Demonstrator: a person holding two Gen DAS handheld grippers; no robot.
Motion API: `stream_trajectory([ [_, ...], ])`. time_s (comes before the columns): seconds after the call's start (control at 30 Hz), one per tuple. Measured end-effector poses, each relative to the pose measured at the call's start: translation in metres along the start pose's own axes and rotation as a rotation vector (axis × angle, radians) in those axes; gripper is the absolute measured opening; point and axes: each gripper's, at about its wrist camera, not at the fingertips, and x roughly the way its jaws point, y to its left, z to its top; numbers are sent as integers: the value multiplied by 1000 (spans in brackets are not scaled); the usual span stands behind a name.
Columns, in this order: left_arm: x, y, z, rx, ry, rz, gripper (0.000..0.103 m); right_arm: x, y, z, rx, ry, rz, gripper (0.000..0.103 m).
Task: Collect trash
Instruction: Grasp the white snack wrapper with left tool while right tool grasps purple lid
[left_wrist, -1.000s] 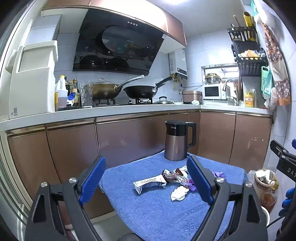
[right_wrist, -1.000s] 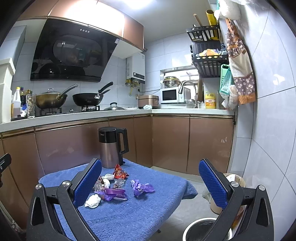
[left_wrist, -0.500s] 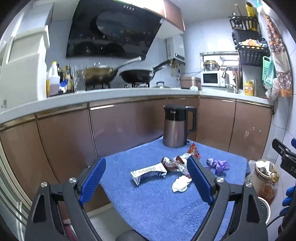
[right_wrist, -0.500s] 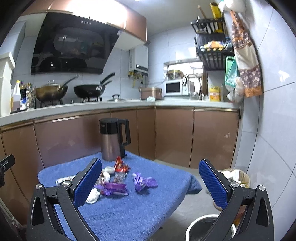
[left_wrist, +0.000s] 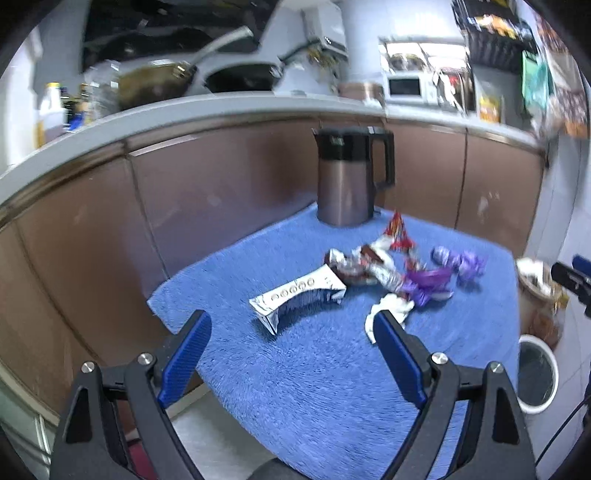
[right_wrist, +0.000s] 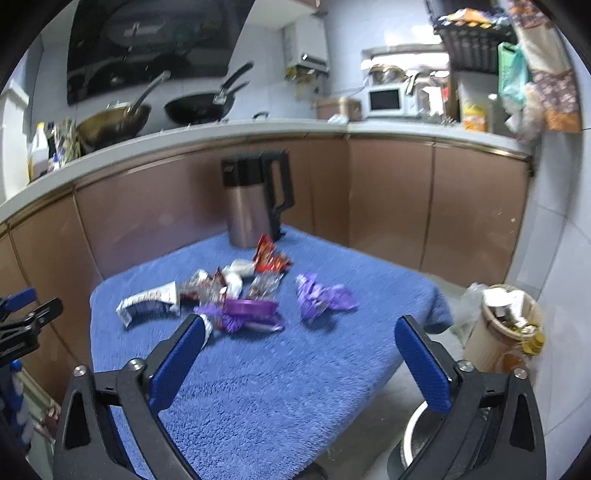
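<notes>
Wrappers (right_wrist: 236, 295) lie untouched ahead of both grippers' wide-open, empty jaws.

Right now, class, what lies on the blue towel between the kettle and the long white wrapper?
In the left wrist view, a crumpled silver-and-brown wrapper lies between the kettle and the long white wrapper; beyond it is bare blue towel.

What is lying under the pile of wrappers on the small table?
A blue towel lies under the wrappers and covers the whole table top, with the kettle standing on it too. The table surface beneath the towel is hidden.
</notes>
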Motion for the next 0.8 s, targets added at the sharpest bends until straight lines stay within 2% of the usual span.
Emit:
stream_trajectory([
  [0.1, 35, 7, 3, 43, 70, -29, 89, 26, 0, -1, 8, 67, 63, 83],
  [0.17, 56, 11, 5, 69, 108, -46, 88, 46, 2, -3, 26, 114, 115, 80],
  [0.3, 101, 12, 10, 157, 162, -58, 88, 74, 11, -4, -8, 163, 159, 77],
  [0.5, 149, 0, 18, 333, 192, -48, 88, 117, 38, 10, -206, 213, 219, 74],
  [0.63, 171, 0, 24, 372, 211, -58, 88, 144, 55, 22, -363, 233, 258, 73],
  [0.7, 180, 1, 25, 390, 222, -53, 88, 160, 60, 23, -413, 264, 283, 68],
  [0.8, 194, 2, 22, 413, 244, -56, 88, 179, 63, 21, -466, 304, 292, 54],
])
